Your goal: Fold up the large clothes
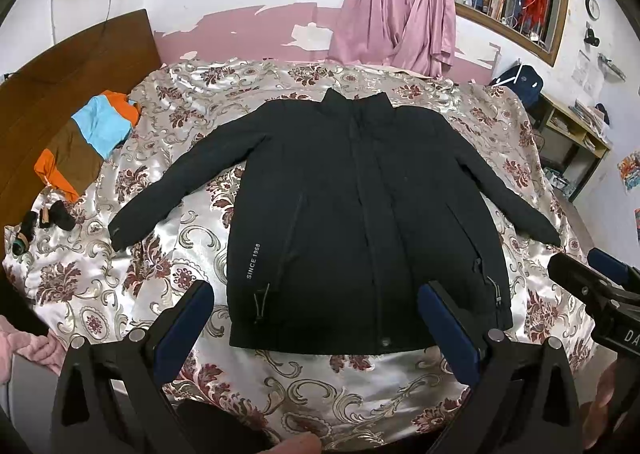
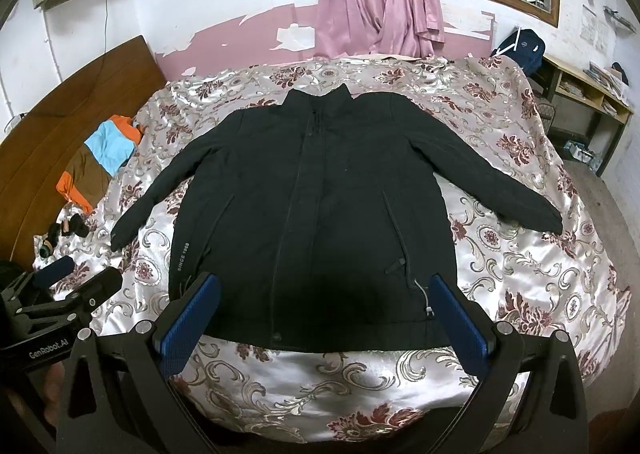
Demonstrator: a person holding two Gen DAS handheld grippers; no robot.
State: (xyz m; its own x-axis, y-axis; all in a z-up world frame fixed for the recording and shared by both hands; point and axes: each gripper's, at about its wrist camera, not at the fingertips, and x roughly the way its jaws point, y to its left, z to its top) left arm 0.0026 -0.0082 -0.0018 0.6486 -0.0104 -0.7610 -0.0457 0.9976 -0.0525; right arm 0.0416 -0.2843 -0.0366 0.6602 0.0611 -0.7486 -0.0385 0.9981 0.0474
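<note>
A black zip jacket (image 1: 344,214) lies flat and face up on the floral bedspread (image 1: 160,262), collar away from me, both sleeves spread out to the sides. White "SINCE 1968" lettering runs along its left hem side. My left gripper (image 1: 316,290) hovers open above the hem, holding nothing. In the right wrist view the same jacket (image 2: 320,214) fills the middle, and my right gripper (image 2: 324,282) hangs open over its hem. Each view catches the other gripper at its edge: the right gripper (image 1: 592,266) beside the right sleeve cuff, the left gripper (image 2: 80,278) beside the left cuff.
A folded orange, blue and brown garment (image 1: 92,138) lies by the wooden headboard (image 1: 60,74), with small dark items (image 1: 44,222) below it. Pink curtains (image 1: 400,14) hang past the bed's far edge. A shelf unit (image 1: 572,134) with a backpack (image 1: 520,80) stands at the right.
</note>
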